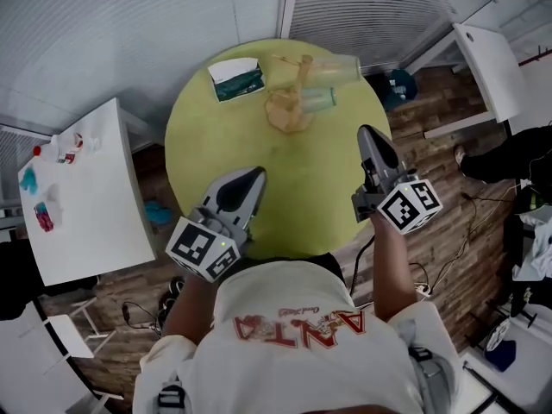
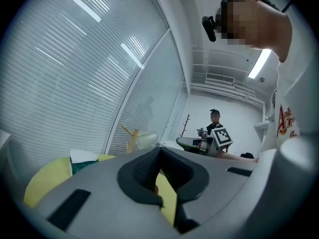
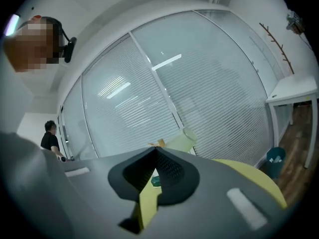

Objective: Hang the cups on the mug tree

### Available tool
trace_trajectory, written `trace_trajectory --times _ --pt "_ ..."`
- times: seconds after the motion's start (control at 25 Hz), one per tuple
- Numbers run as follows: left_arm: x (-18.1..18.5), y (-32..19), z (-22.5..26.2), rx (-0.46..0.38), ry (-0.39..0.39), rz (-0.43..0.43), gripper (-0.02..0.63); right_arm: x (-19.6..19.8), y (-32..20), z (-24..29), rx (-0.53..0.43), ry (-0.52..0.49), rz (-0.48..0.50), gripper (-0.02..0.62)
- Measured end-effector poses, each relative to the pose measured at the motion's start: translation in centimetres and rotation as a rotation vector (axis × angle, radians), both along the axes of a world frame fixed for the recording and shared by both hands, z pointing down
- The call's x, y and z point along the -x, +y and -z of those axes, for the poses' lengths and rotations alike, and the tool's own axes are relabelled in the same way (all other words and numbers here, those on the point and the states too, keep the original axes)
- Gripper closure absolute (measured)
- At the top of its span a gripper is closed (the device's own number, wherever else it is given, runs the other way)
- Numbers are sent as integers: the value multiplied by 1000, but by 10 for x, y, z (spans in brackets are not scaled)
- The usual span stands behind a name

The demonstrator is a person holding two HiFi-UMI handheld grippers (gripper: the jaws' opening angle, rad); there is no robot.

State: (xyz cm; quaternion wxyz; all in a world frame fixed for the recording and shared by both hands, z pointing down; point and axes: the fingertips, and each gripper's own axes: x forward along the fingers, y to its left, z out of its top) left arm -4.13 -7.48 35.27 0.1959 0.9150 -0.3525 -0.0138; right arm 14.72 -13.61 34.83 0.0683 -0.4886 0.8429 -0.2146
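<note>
A wooden mug tree (image 1: pixel 291 102) stands at the far side of the round yellow-green table (image 1: pixel 216 136). Two clear cups hang on it, the upper one (image 1: pixel 335 69) pointing right and a smaller one (image 1: pixel 317 100) below it. My left gripper (image 1: pixel 257 172) hovers over the table's near left part, jaws together and empty. My right gripper (image 1: pixel 366 130) hangs over the table's right edge, also shut on nothing. In the left gripper view its shut tips (image 2: pixel 159 149) point past the tree (image 2: pixel 130 136) and a cup (image 2: pixel 146 140). Beyond the shut right gripper (image 3: pixel 155 148) a cup (image 3: pixel 182 142) shows.
A teal-and-white box (image 1: pixel 235 78) lies on the table left of the tree. A white side table (image 1: pixel 86 197) with small coloured items stands to the left, a white desk (image 1: pixel 492 67) at the upper right, a blue bin (image 1: pixel 398 84) beside the table. Another person (image 2: pixel 215 121) stands far back.
</note>
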Motion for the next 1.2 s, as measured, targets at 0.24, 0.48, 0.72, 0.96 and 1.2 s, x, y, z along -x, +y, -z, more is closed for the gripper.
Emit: trace_trajectory --times 0.24,0.48,0.72,0.96,1.2 --pt "11 6 19 -65 -17 -38 597 33 40 20 -88 167 -1 594" --pt "17 13 41 -145 -49 -63 597 48 68 44 -168 254 -53 594" --pt "16 22 62 -186 -56 -27 597 42 81 62 -209 281 -43 594" --pt "3 34 76 -205 -65 4 597 27 88 72 -242 296 -31 594" --pt "-7 45 83 -228 -84 26 597 18 94 77 -259 279 -4 595"
